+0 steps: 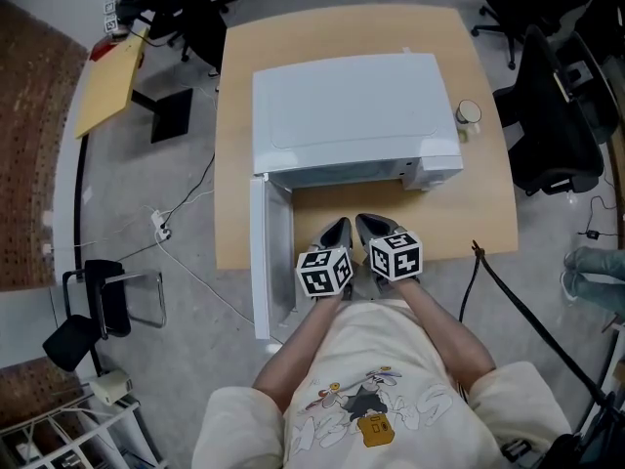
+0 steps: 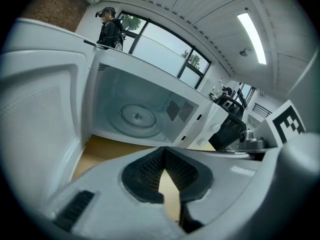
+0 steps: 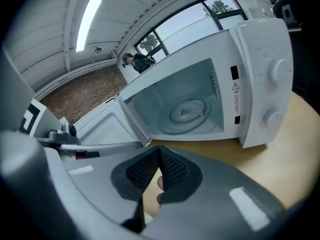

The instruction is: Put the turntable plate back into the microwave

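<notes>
A white microwave (image 1: 347,106) stands on the wooden table (image 1: 469,213) with its door (image 1: 270,252) swung open to the left. The glass turntable plate (image 2: 137,116) lies flat on the oven floor, and it shows in the right gripper view too (image 3: 187,111). Both grippers hover side by side in front of the open cavity, a little back from it. My left gripper (image 1: 335,231) (image 2: 162,151) is shut with nothing between its pads. My right gripper (image 1: 371,227) (image 3: 159,151) is also shut and empty. Neither touches the microwave.
The open door (image 2: 35,114) stands close on the left gripper's left. The control panel with two knobs (image 3: 277,71) is right of the cavity. A small jar (image 1: 469,113) sits on the table right of the microwave. Office chairs (image 1: 552,115) and a cable (image 1: 518,301) are at the right.
</notes>
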`<state>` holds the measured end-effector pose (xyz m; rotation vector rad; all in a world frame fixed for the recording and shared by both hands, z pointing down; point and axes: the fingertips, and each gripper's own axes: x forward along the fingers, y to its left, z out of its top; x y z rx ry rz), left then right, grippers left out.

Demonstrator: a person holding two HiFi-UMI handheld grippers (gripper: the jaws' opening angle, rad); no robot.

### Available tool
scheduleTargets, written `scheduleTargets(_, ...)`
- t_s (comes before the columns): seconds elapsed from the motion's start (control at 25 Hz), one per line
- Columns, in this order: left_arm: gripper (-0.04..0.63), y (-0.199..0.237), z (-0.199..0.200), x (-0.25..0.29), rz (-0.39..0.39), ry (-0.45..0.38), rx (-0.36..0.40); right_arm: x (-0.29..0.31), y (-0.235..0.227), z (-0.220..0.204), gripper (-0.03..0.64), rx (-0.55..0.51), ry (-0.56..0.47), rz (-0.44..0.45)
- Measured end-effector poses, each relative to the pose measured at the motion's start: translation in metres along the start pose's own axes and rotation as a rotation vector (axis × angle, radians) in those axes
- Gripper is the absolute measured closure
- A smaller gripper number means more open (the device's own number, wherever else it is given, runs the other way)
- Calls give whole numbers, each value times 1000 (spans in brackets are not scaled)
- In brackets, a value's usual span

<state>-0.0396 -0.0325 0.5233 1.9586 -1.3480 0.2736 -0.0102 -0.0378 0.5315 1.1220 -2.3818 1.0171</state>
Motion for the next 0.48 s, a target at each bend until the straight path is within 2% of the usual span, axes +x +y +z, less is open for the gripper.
scheduleTargets(0.48, 595, 6, 1, -4, -1, -8, -31, -1, 1, 0, 611, 15, -1, -8)
